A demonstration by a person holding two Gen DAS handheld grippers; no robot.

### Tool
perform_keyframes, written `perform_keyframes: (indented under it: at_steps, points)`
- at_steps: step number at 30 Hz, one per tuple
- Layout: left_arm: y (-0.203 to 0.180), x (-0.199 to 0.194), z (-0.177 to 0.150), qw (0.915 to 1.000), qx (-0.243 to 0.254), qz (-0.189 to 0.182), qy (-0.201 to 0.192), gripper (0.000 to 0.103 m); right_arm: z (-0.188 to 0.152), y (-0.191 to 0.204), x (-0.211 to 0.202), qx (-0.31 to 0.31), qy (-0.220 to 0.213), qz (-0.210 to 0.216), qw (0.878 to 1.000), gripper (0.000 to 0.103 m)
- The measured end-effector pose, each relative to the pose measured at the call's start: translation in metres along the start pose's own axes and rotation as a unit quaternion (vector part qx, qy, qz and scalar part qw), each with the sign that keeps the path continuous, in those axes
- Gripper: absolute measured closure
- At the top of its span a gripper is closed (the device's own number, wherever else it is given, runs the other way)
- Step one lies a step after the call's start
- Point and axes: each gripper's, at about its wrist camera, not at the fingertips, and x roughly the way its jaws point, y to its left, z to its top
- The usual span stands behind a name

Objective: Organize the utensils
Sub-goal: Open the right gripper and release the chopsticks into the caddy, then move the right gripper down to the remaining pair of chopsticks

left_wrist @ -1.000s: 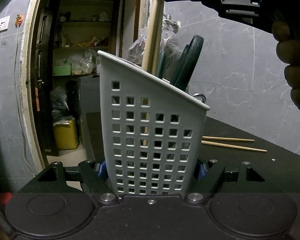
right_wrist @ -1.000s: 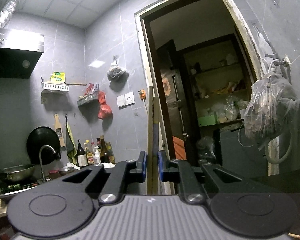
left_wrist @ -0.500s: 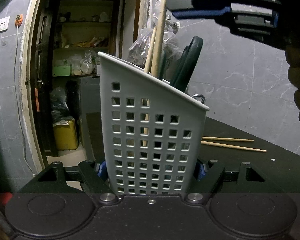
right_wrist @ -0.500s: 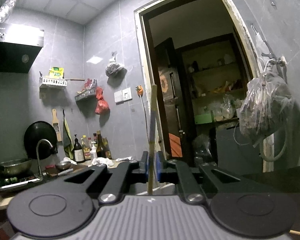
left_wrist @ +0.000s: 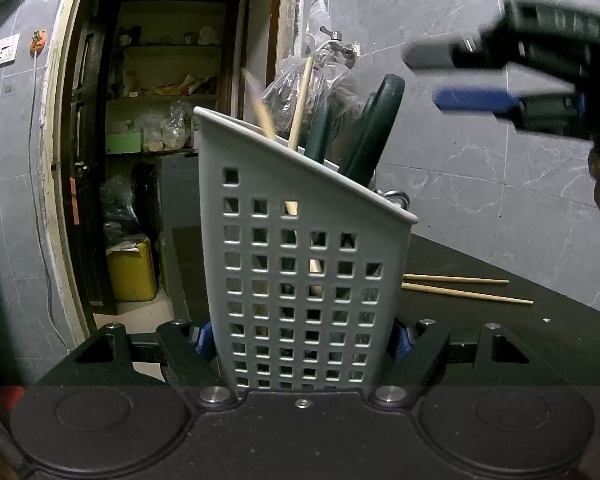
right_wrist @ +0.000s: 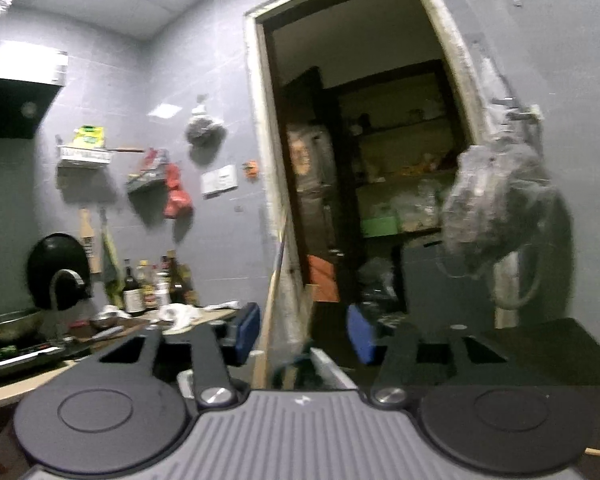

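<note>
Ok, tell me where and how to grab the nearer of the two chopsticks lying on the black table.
Probably grip the nearer chopstick near its middle, coming straight down from above with the fingers set across its width. It lies flat on the black table, thin and long, so no side approach gets under it. The other chopstick lies close behind its thicker end, so favour the thin end, where the gap widens.

Left claw (left_wrist: pixel 303 338): your black angular arms, blue pads, silver pivot screws, two round discs on a dark smooth base | Right claw (right_wrist: pixel 303 334): same black arms and blue pads, silver screws, ribbed grey centre plate with a small white mark
</note>
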Motion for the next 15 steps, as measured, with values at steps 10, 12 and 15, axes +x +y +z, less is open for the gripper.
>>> perform_keyframes:
  at_steps: [10,12,15]
  points:
    - [0.0,0.001,0.0,1.0,0.001,0.0,-0.002,0.024,-0.018,-0.05,-0.004,0.029,0.032,-0.091,0.995,0.023]
    - [0.0,0.0,0.0,1.0,0.0,-0.002,-0.003,0.024,-0.018,-0.059,0.0,0.013,0.048,-0.113,0.992,0.015]
    - [0.002,0.001,0.0,1.0,-0.002,-0.005,-0.004,0.024,-0.015,-0.081,0.015,0.008,0.089,-0.147,0.985,0.007]
